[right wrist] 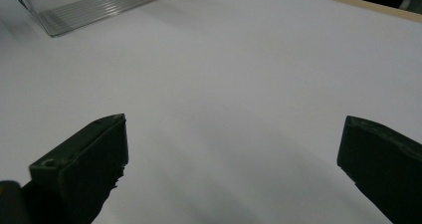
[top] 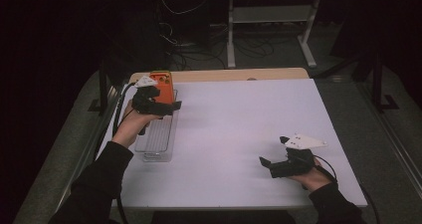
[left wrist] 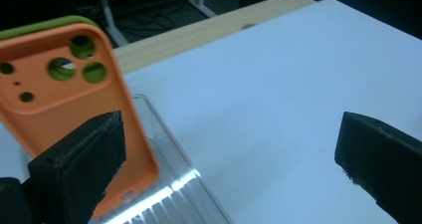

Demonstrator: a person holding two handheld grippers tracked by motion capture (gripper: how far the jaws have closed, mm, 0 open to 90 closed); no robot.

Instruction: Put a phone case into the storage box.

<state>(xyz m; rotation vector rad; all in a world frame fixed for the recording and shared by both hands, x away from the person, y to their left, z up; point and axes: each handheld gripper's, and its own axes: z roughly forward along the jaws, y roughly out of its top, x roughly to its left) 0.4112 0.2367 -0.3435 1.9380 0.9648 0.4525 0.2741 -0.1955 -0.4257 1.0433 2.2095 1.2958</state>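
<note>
An orange phone case (left wrist: 64, 99) with camera cut-outs stands upright at the far end of a clear ribbed tray (left wrist: 169, 194). A green case (left wrist: 50, 25) stands just behind it. My left gripper (left wrist: 229, 154) is open, its left jaw in front of the orange case and its right jaw out over the white table. From above, the left gripper (top: 166, 100) hovers at the tray's far end (top: 159, 139), beside the orange case (top: 161, 79). At the near right, my right gripper (top: 273, 150) is open over bare table, jaws wide and holding nothing (right wrist: 234, 159).
The white table top (top: 239, 124) has a wooden strip (top: 224, 74) along its far edge. The clear tray (right wrist: 99, 5) lies far off from the right gripper. Beyond the table are a metal stand (top: 268, 15) and cables on a dark floor.
</note>
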